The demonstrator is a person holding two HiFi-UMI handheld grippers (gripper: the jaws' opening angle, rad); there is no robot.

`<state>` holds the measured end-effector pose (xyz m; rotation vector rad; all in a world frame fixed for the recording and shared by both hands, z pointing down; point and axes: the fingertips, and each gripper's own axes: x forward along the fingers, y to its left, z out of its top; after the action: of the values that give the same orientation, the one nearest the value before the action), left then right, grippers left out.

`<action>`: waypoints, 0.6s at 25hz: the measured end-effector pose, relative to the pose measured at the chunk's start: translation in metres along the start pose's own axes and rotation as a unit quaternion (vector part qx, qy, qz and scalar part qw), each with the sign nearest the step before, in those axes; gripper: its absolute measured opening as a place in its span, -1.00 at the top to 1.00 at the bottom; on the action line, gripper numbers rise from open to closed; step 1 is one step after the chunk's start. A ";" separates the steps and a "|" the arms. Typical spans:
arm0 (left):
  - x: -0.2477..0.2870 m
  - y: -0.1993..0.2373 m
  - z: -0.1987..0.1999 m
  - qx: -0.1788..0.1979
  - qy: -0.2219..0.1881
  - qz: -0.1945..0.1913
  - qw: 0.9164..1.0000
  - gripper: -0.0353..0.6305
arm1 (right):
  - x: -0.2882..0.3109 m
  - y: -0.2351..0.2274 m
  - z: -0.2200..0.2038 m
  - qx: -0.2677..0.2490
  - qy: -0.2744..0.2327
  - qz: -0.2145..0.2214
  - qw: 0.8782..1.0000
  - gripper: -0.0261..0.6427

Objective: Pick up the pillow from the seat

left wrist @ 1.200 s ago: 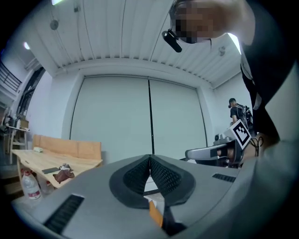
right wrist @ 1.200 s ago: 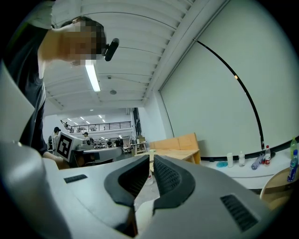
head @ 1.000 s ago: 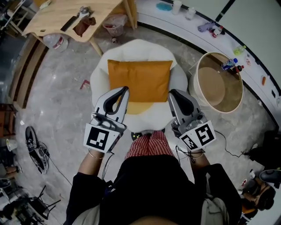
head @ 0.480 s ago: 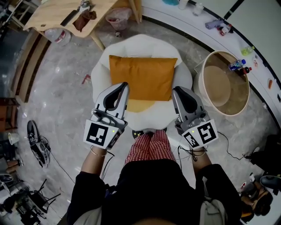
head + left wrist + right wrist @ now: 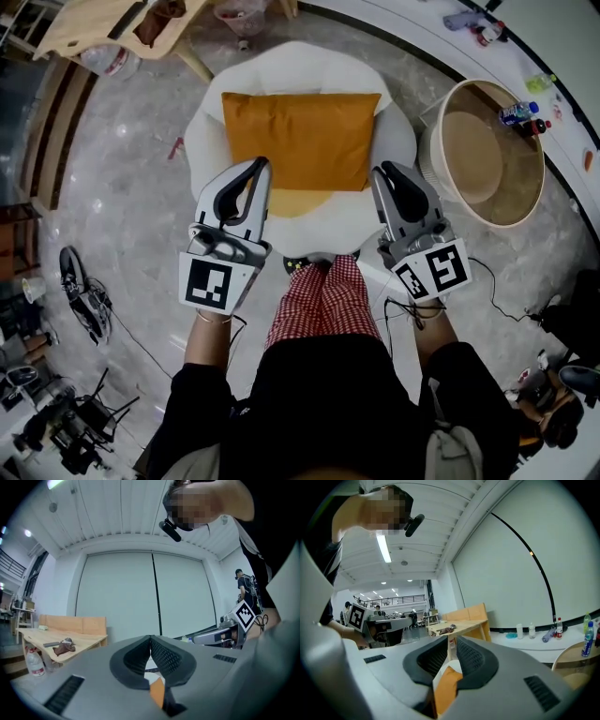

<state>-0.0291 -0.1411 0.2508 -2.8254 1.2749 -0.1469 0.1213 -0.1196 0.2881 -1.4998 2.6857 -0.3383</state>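
Left claw [image 5: 260, 167] pressed together, right claw [image 5: 383, 172] just easing apart empty, by near corners of pillow [image 5: 300, 139].

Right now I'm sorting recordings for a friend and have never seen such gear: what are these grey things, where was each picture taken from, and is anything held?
There is no robot: a person holds a hand tool with tongs in each hand. The top-down picture comes from a camera on the person's head; the other two come from cameras riding on each tool, looking along its tongs. Below lies an orange pillow on a round white seat, with a round tub at its right. The left tongs are shut and empty. The right tongs have just been opening a crack, with nothing between them. Both hover by the pillow's near corners; neither holds it.
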 end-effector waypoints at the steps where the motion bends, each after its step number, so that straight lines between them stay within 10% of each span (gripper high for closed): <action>1: 0.000 -0.001 -0.006 -0.007 0.002 0.000 1.000 0.87 | 0.001 -0.002 -0.005 0.002 0.002 -0.002 1.000 0.77; 15: 0.009 -0.002 -0.078 -0.042 0.022 0.000 0.999 0.87 | 0.018 -0.047 -0.071 0.020 0.034 -0.049 0.998 0.48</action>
<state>-0.0302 -0.1461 0.3289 -2.9087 1.3213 -0.1605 0.1411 -0.1465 0.3688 -1.6419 2.6424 -0.4535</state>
